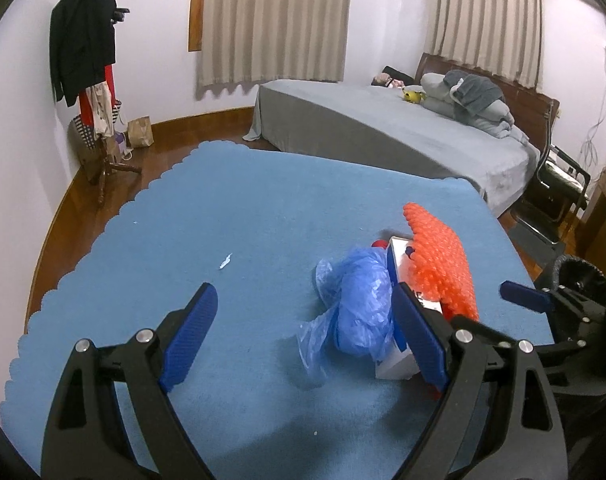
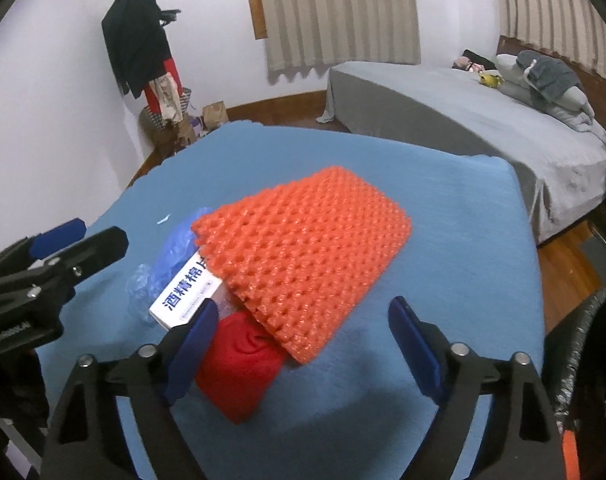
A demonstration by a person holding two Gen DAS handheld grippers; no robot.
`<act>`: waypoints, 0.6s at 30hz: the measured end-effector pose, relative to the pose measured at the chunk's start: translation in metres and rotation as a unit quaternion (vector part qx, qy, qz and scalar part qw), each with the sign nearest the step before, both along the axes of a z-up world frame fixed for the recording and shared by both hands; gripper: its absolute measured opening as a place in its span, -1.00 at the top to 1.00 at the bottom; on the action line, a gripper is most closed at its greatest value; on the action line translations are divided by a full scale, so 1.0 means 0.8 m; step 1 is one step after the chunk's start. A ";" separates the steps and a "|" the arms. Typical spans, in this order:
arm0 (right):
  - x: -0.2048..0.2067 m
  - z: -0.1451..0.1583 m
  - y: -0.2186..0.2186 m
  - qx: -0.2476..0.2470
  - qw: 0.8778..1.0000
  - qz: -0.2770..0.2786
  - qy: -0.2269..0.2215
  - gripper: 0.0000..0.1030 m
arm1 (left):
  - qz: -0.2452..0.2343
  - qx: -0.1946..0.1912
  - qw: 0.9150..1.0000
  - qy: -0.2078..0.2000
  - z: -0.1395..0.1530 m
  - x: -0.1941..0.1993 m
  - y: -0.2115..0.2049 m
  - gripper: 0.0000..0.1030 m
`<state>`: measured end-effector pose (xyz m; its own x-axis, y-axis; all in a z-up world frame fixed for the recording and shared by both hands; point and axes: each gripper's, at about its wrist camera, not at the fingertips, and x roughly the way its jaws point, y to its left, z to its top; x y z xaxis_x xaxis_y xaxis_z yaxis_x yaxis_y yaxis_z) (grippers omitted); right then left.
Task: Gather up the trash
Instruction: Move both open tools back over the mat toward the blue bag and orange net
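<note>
With both our left claw [image 1: 307, 332] and right claw [image 2: 303, 320] gaping empty, we risked the orange foam net [image 2: 303, 264] sliding off the alcohol-pad box [image 2: 187, 300] and dragging the crumpled blue plastic bag [image 1: 355, 304].

An orange foam net sleeve [image 2: 303, 256] lies tilted across a white box with blue print [image 2: 187, 298], near the right edge of the blue-covered table [image 1: 183, 208]. A crumpled blue plastic bag [image 1: 355, 300] touches the box's left side. A red rolled item [image 2: 239, 368] sits under the net's near end. A small white scrap [image 1: 225, 262] lies apart, further left.
</note>
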<state>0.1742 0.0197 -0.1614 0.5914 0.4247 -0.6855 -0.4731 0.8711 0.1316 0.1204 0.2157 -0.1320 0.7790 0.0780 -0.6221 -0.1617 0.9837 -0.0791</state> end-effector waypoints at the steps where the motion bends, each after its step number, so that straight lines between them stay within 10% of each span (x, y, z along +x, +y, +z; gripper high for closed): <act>1: 0.002 -0.002 0.002 0.000 1.000 0.003 0.003 -0.45 | 0.000 -0.001 1.000 0.000 -0.002 0.001 0.000 -0.67; 9: 0.008 -0.011 -0.005 0.000 1.000 0.020 0.020 0.49 | -0.004 -0.006 1.000 0.007 -0.008 0.011 -0.003 -0.67; 18: -0.005 -0.011 -0.033 -0.033 0.999 0.020 0.025 0.56 | -0.023 -0.017 0.999 0.018 -0.020 0.028 -0.013 -0.52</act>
<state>0.1705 -0.0066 -0.1703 0.5393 0.4005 -0.7408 -0.5012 0.8596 0.0998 0.1426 0.2056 -0.1479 0.7583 0.0211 -0.6515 -0.1206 0.9868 -0.1084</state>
